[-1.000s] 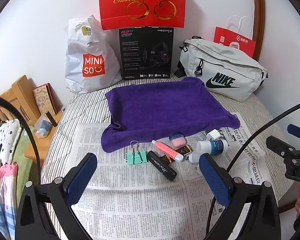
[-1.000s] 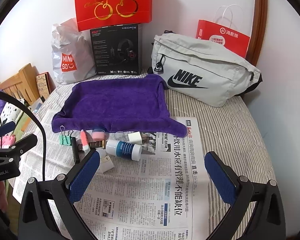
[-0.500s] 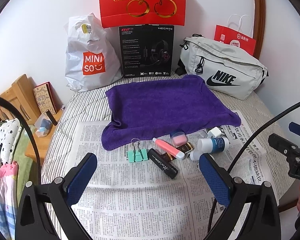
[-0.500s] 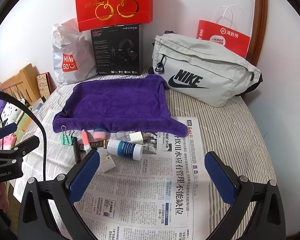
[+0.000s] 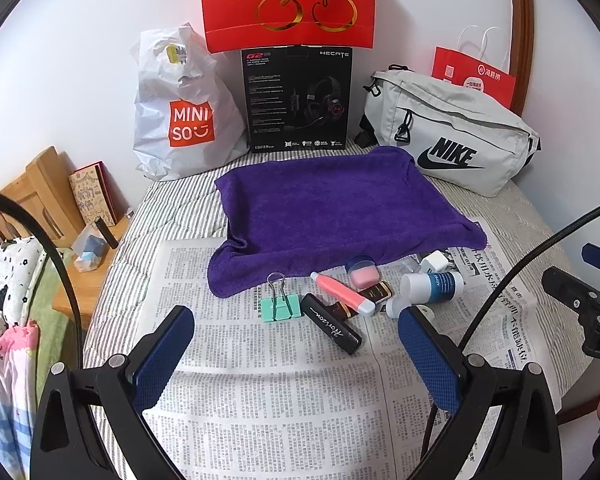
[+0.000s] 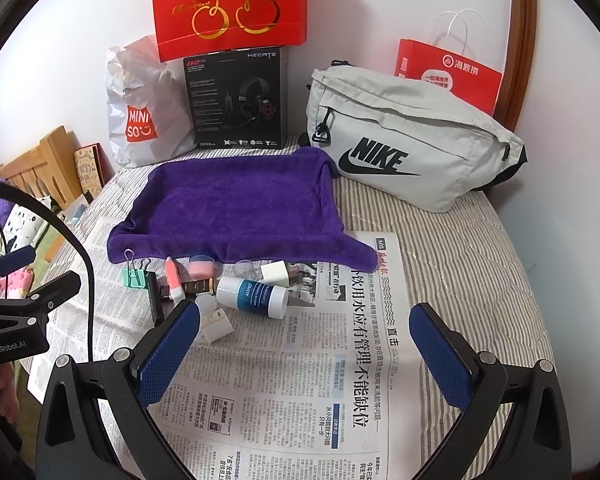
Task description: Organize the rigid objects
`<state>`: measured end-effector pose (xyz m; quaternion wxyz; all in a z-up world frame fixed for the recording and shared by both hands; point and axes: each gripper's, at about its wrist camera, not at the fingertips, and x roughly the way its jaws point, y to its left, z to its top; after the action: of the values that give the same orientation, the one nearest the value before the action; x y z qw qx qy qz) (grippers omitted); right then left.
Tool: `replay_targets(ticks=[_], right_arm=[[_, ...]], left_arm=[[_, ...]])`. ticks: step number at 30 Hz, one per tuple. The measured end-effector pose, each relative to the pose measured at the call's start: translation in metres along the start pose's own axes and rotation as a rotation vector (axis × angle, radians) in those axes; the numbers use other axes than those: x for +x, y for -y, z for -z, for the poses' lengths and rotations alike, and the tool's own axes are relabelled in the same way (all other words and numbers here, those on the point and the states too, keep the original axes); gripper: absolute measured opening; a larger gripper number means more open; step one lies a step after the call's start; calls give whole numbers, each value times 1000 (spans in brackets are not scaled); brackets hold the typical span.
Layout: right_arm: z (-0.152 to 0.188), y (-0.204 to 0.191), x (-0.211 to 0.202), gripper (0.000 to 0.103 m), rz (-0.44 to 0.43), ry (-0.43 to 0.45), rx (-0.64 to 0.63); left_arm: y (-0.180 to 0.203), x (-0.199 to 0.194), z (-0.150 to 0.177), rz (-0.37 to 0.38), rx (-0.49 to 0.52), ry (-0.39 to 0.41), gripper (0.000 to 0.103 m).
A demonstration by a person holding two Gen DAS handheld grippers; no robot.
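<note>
Small items lie in a cluster on newspaper (image 5: 260, 380) just in front of a purple towel (image 5: 332, 208): a green binder clip (image 5: 281, 307), a black stick (image 5: 331, 323), a pink tube (image 5: 342, 288), a pink-capped jar (image 5: 363, 271), a white and blue bottle (image 5: 432, 286) and a white cube (image 5: 434, 261). My left gripper (image 5: 296, 354) hovers open just short of the cluster, nothing between its fingers. My right gripper (image 6: 304, 346) is open too, over the newspaper (image 6: 320, 380) to the right of the bottle (image 6: 252, 295), with the clip (image 6: 134, 278) and towel (image 6: 236, 208) beyond.
Along the wall stand a white Miniso bag (image 5: 180, 108), a black headset box (image 5: 296, 100), a red gift bag (image 5: 288, 0), a grey Nike bag (image 5: 448, 132) and a red paper bag (image 5: 474, 76). A wooden stand (image 5: 44, 200) sits beside the bed at left.
Both grippers have drawn slightly closer to the cluster and tilted down a little; the items sit where they were. Both stay open.
</note>
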<state>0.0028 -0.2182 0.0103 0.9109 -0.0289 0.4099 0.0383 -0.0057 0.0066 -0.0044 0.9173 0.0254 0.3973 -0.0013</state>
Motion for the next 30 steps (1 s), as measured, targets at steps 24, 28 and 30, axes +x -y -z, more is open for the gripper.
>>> replay_targets(ticks=[24, 28, 30], right_arm=[[2, -1, 1, 103, -2, -4, 1], [2, -1, 1, 103, -3, -6, 4], [1, 0, 1, 103, -5, -7, 5]], left_arm=[[1, 5, 0, -10, 11, -13, 103], [1, 5, 0, -9, 11, -13, 103], [1, 5, 0, -8, 12, -15, 103]])
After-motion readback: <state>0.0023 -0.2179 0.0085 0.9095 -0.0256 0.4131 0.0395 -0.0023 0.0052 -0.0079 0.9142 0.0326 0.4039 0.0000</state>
